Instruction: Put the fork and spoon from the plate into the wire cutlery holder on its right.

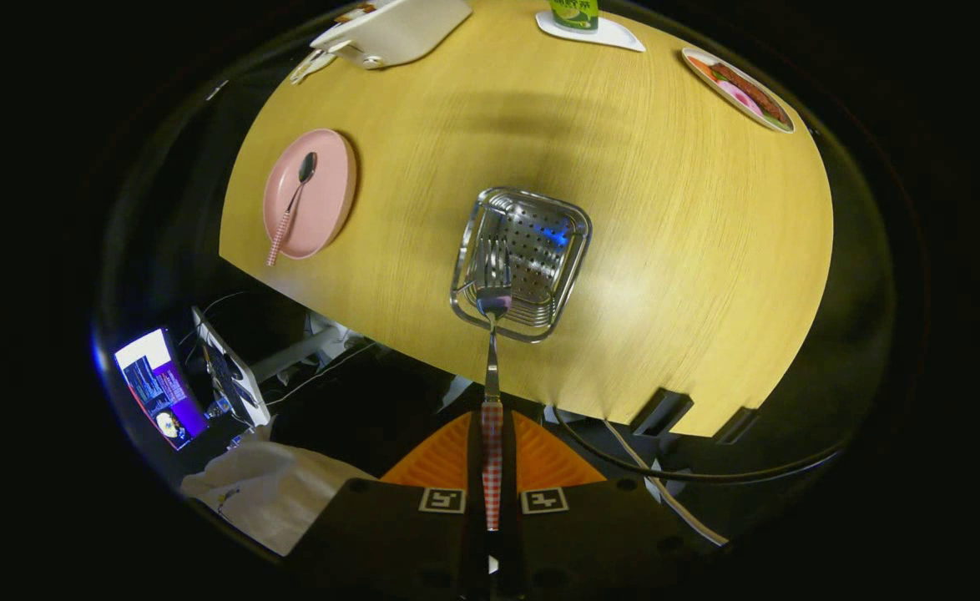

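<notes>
My gripper (pixel 491 455) clamps the fork (pixel 492 351) over the wire holder (pixel 520 263); next I lower it in, spoon (pixel 292 204) waiting on the plate (pixel 327 196)

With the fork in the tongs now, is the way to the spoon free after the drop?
Probably yes. The tongs are shut on the fork above the holder; the spoon lies uncovered on the plate, with bare table between.

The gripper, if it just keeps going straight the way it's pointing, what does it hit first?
Probably the wire cutlery holder. The gripper is shut on the fork, whose tines already hang over the holder's near rim, so the fork would likely meet it first; depth is unclear.
</notes>
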